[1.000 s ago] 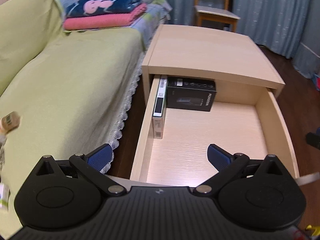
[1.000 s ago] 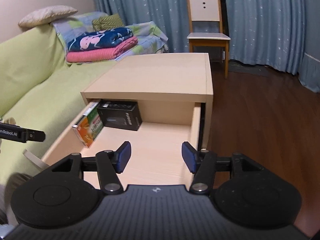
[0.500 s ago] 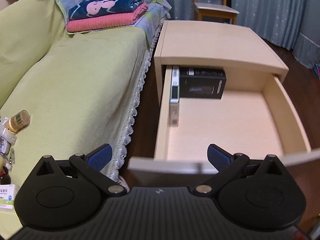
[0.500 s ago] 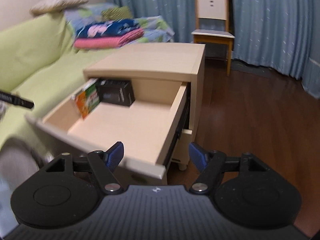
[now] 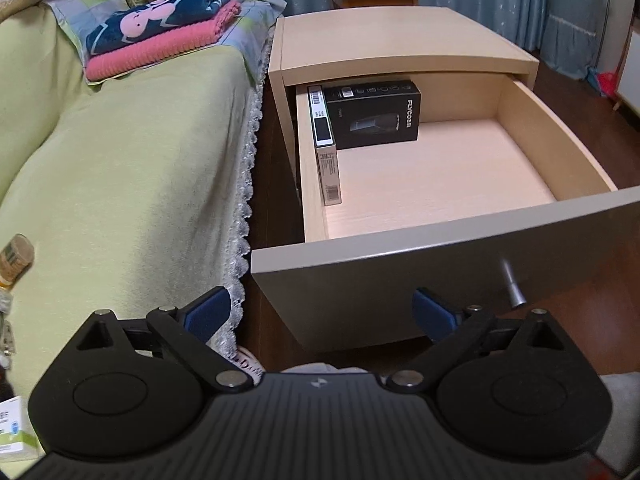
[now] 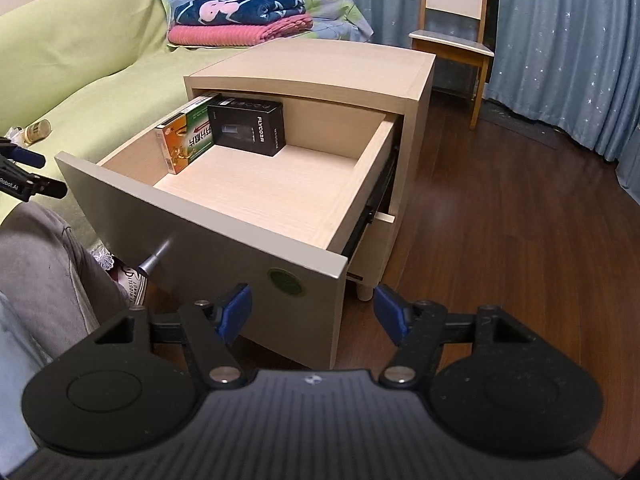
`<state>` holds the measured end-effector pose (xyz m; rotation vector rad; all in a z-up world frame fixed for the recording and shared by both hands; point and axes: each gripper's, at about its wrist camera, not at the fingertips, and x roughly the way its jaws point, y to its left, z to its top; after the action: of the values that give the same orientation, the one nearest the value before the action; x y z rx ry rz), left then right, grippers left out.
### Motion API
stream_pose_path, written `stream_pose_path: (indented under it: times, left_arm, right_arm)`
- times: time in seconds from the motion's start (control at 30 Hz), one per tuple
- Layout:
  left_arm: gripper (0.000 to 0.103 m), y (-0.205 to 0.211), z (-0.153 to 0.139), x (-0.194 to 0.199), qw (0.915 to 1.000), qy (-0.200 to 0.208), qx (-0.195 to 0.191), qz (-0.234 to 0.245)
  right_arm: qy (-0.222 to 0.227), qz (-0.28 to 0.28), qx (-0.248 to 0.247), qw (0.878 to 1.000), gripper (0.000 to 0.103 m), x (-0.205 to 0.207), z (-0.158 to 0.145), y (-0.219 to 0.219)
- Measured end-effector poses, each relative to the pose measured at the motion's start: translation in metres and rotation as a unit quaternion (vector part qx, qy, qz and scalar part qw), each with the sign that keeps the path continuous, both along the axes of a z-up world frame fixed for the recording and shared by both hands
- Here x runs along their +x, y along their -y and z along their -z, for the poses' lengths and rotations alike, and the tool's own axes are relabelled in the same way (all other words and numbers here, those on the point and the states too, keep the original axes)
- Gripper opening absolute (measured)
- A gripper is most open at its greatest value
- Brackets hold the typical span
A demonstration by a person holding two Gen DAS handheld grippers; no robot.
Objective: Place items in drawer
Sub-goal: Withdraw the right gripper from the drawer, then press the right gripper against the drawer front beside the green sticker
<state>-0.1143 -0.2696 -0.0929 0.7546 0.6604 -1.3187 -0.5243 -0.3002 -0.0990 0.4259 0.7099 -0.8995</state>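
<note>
Blue rubber pads on the black plastic left gripper (image 5: 322, 314) stand wide apart and hold nothing; the right gripper (image 6: 312, 314) is the same, spread and empty. Both hang before the pale smooth wooden drawer (image 6: 224, 240), which is pulled out of the light wood nightstand (image 6: 320, 66). Inside, at the back left corner, a matte black rectangular box (image 6: 246, 128) touches a thin orange-green carton (image 6: 186, 140) standing on edge.
</note>
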Motion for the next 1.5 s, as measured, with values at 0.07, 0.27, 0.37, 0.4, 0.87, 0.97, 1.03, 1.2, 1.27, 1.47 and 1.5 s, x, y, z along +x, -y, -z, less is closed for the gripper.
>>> stream_pose_path:
  times: [0.07, 0.27, 0.37, 0.4, 0.87, 0.97, 1.03, 1.2, 1.27, 1.47, 1.5]
  left_arm:
    - [0.097, 0.002, 0.004, 0.005, 1.0, -0.006, 0.0, -0.001]
    - [0.086, 0.003, 0.011, 0.007, 0.9998, -0.013, 0.001, 0.013]
    - [0.084, 0.003, 0.014, 0.007, 0.9997, -0.015, -0.002, 0.018]
    - [0.084, 0.004, 0.015, 0.007, 0.9997, -0.015, -0.003, 0.018]
    - [0.077, 0.009, 0.02, 0.007, 0.9996, -0.011, -0.013, 0.023]
    - [0.077, 0.01, 0.021, 0.007, 0.9996, -0.011, -0.014, 0.023]
    - [0.077, 0.011, 0.021, 0.007, 0.9996, -0.011, -0.014, 0.022]
    - [0.077, 0.013, 0.022, 0.007, 0.9996, -0.009, -0.015, 0.02]
    - [0.077, 0.014, 0.022, 0.007, 0.9997, -0.009, -0.015, 0.019]
    - [0.077, 0.018, 0.022, 0.006, 0.9997, -0.006, -0.017, 0.016]
    - [0.077, 0.019, 0.022, 0.006, 0.9997, -0.006, -0.017, 0.015]
  right_arm:
    - [0.001, 0.001, 0.001, 1.0, 0.063, 0.002, 0.001, 0.001]
    - [-0.01, 0.001, 0.005, 1.0, 0.048, 0.01, 0.006, 0.003]
    - [-0.01, 0.004, 0.007, 1.0, 0.04, 0.01, 0.007, 0.005]
    - [-0.01, 0.007, 0.01, 1.0, 0.038, 0.01, 0.007, 0.005]
    - [-0.02, 0.016, 0.007, 1.0, 0.03, 0.011, 0.009, 0.012]
    - [-0.02, 0.017, 0.007, 1.0, 0.03, 0.011, 0.009, 0.013]
    - [-0.02, 0.018, 0.006, 1.0, 0.03, 0.012, 0.009, 0.013]
    - [-0.018, 0.02, 0.005, 1.0, 0.03, 0.012, 0.01, 0.015]
    - [-0.016, 0.022, 0.005, 1.0, 0.03, 0.013, 0.01, 0.016]
    - [-0.01, 0.029, 0.004, 1.0, 0.03, 0.013, 0.012, 0.017]
    - [-0.008, 0.03, 0.003, 0.999, 0.03, 0.013, 0.012, 0.017]
